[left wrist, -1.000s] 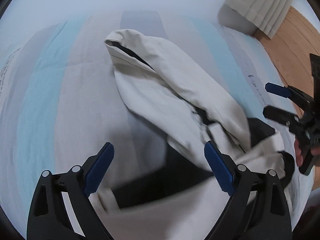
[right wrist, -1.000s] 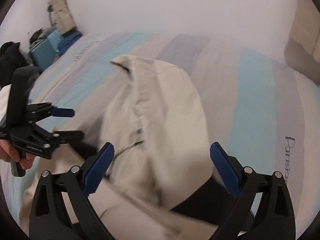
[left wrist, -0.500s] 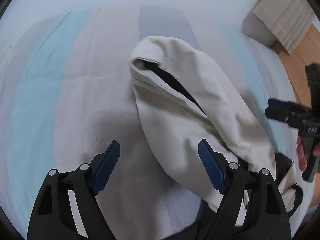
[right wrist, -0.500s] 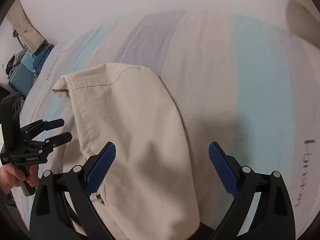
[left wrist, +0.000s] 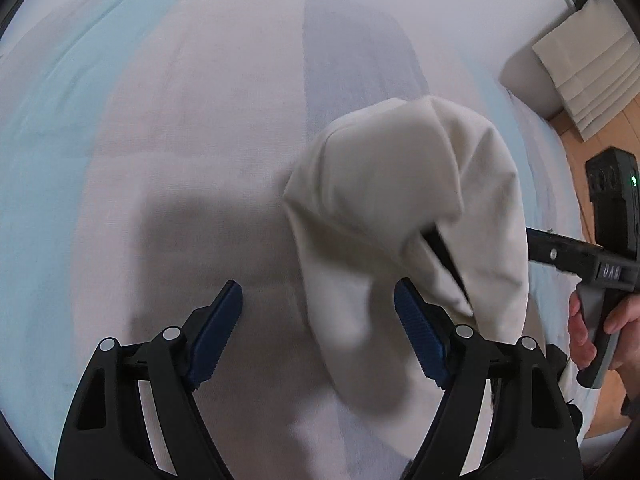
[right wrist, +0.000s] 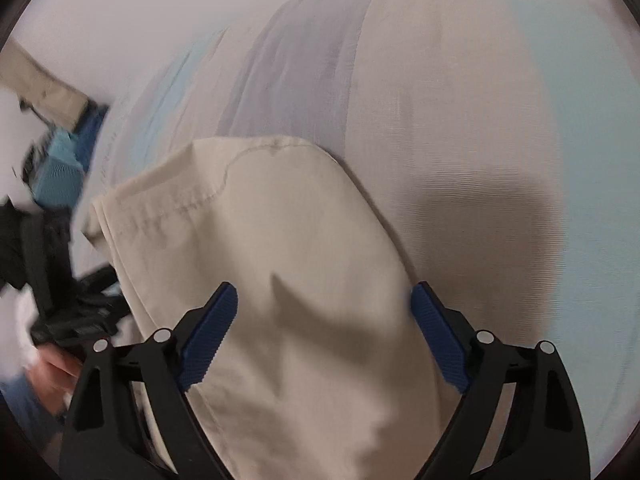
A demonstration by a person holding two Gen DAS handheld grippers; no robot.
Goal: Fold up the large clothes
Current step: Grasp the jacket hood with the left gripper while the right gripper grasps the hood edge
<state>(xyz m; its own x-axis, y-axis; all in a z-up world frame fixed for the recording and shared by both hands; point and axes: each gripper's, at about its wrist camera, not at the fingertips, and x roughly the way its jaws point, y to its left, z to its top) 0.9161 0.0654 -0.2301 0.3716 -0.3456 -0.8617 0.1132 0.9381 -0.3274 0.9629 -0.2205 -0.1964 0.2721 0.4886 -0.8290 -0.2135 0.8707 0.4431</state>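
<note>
A large cream garment (left wrist: 400,220) lies bunched on a striped bed sheet (left wrist: 160,160), with a dark slit of lining showing at a fold. My left gripper (left wrist: 318,296) hovers over the garment's left edge. Its jaws are closing, with cloth partly between them and the pads not pressing. In the right wrist view the garment's stitched end (right wrist: 280,260) spreads under my right gripper (right wrist: 324,292). Those jaws are closing too, with cloth beneath and between them, untouched. The right gripper (left wrist: 560,256) also shows at the left view's right edge, held by a hand (left wrist: 592,328).
The bed sheet (right wrist: 440,120) has pale blue, grey and beige stripes and runs to a white wall. A folded beige curtain (left wrist: 588,80) hangs over wooden floor (left wrist: 580,152) past the bed's right side. Blue things (right wrist: 60,168) sit beyond the bed's left side.
Both grippers have moved forward and down toward the garment's far end, which now looms larger. Both pairs of jaws stand narrower. Most of the black lining has dropped out of sight.
</note>
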